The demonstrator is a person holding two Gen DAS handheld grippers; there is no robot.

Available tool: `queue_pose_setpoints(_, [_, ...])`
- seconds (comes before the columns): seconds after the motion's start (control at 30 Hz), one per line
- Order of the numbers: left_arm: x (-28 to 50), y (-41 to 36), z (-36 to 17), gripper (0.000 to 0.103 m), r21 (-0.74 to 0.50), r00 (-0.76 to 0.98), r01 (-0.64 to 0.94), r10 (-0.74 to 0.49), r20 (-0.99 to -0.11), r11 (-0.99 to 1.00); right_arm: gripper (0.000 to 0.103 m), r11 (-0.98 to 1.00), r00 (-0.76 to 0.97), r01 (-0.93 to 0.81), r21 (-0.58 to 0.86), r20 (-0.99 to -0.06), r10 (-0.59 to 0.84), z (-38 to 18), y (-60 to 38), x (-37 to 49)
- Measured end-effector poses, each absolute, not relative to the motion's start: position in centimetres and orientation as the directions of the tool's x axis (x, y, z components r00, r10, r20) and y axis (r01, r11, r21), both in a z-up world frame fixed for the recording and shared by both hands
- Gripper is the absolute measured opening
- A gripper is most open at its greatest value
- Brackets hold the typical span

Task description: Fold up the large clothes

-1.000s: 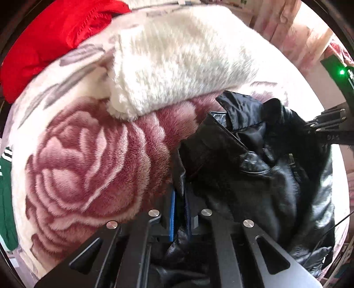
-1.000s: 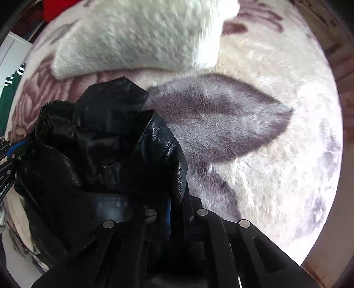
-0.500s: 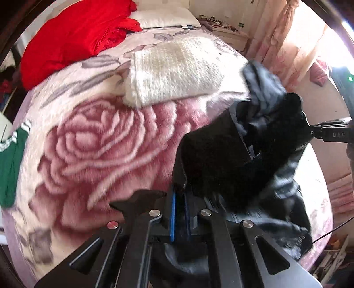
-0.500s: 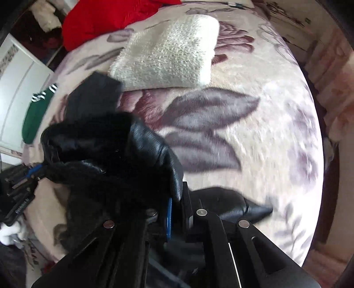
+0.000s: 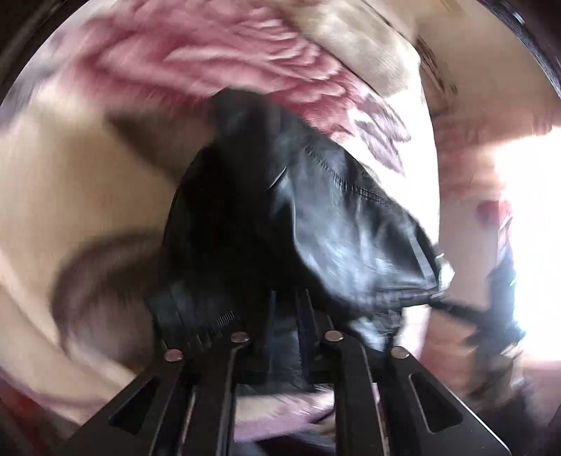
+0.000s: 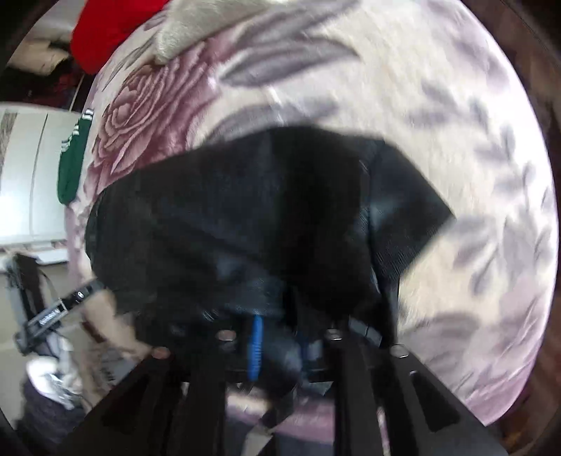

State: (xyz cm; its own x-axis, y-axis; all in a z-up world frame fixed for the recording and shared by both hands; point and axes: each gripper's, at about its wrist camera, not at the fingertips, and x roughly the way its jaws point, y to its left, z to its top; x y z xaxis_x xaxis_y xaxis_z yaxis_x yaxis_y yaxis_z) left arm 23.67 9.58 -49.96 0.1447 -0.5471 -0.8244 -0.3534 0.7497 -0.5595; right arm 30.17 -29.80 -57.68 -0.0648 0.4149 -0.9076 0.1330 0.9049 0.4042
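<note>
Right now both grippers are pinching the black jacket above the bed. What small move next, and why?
Probably lower both grippers together until the black leather jacket settles flat on the floral blanket. The left gripper and right gripper each hold a bunched edge, and the jacket hangs crumpled between them. Both views are motion-blurred, so go slowly.

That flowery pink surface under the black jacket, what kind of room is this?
Most likely a bedroom: the rose-patterned blanket covers what looks like a bed, with a red garment and a green garment lying at its edges, and a black jacket being folded.
</note>
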Motion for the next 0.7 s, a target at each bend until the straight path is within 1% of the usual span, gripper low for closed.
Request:
queue_pose_setpoints(0.03, [23.0,10.0,-49.9,0.038,-0.574,0.159,-0.389,-0.562,-0.812,0.720,0.043,0.896,-0.068,0.154,0.416,-0.901,0.429,-57.9,-30.3,29.6])
queue_pose_setpoints(0.07, [22.7,10.5,-49.8,0.062,-0.587,0.178,-0.414,-0.571,-0.802,0.696,0.065,0.889,-0.074,0.175,0.424,-0.895,0.441,-57.9,-31.0,28.9])
queue_pose_setpoints(0.1, [22.4,11.3,-49.7,0.068,-0.612,0.223,-0.444,-0.581,-0.783,0.654,0.074,0.882,-0.074,0.199,0.426,-0.891,0.447,-57.8,-31.7,28.1])
queue_pose_setpoints(0.13, [22.4,11.6,-49.7,0.068,-0.622,0.245,-0.457,-0.583,-0.775,0.635,0.078,0.875,-0.066,0.221,0.432,-0.888,0.455,-57.7,-32.5,27.7])
queue_pose_setpoints(0.23, [24.2,12.3,-50.4,0.068,-0.625,0.270,-0.483,-0.575,-0.772,0.613,0.078,0.810,-0.008,0.336,0.480,-0.859,0.512,-57.6,-35.7,26.6])
queue_pose_setpoints(0.33, [27.8,12.4,-51.3,0.068,-0.619,0.289,-0.477,-0.554,-0.781,0.623,0.078,0.678,0.114,0.482,0.555,-0.807,0.580,-58.6,-39.2,27.0])
queue_pose_setpoints(0.4, [29.9,12.4,-52.3,0.068,-0.621,0.289,-0.469,-0.556,-0.780,0.628,0.078,0.555,0.221,0.542,0.631,-0.745,0.630,-59.9,-40.6,28.1])
queue_pose_setpoints(0.43, [31.3,12.1,-53.0,0.066,-0.603,0.271,-0.465,-0.545,-0.794,0.648,0.078,0.496,0.261,0.562,0.662,-0.711,0.653,-60.7,-41.0,28.6])
queue_pose_setpoints(0.47, [32.3,11.8,-53.2,0.057,-0.573,0.270,-0.465,-0.509,-0.818,0.675,0.078,0.421,0.298,0.586,0.692,-0.668,0.682,-61.9,-41.1,29.3])
queue_pose_setpoints(0.5, [32.7,11.7,-53.2,0.035,-0.547,0.275,-0.458,-0.473,-0.837,0.701,0.078,0.375,0.321,0.600,0.707,-0.642,0.696,-62.8,-41.0,29.7])
queue_pose_setpoints(0.53, [33.1,11.5,-53.0,0.012,-0.492,0.264,-0.455,-0.416,-0.870,0.742,0.071,0.337,0.342,0.608,0.719,-0.620,0.706,-63.6,-40.8,30.1])
queue_pose_setpoints(0.57, [33.0,11.5,-52.5,0.008,-0.490,0.282,-0.447,-0.403,-0.871,0.748,0.041,0.322,0.359,0.618,0.717,-0.622,0.696,-64.1,-40.3,30.4])
queue_pose_setpoints(0.6, [32.4,11.5,-51.6,0.007,-0.511,0.320,-0.431,-0.404,-0.857,0.744,0.023,0.335,0.356,0.619,0.711,-0.633,0.687,-64.2,-39.9,30.6])
queue_pose_setpoints(0.63, [32.1,11.5,-51.0,0.007,-0.521,0.343,-0.421,-0.401,-0.850,0.743,0.014,0.352,0.359,0.608,0.712,-0.642,0.678,-63.8,-39.4,30.7])
queue_pose_setpoints(0.7, [30.4,11.1,-48.1,0.006,-0.549,0.397,-0.387,-0.403,-0.824,0.741,0.012,0.357,0.384,0.579,0.733,-0.632,0.674,-62.3,-39.1,30.5])
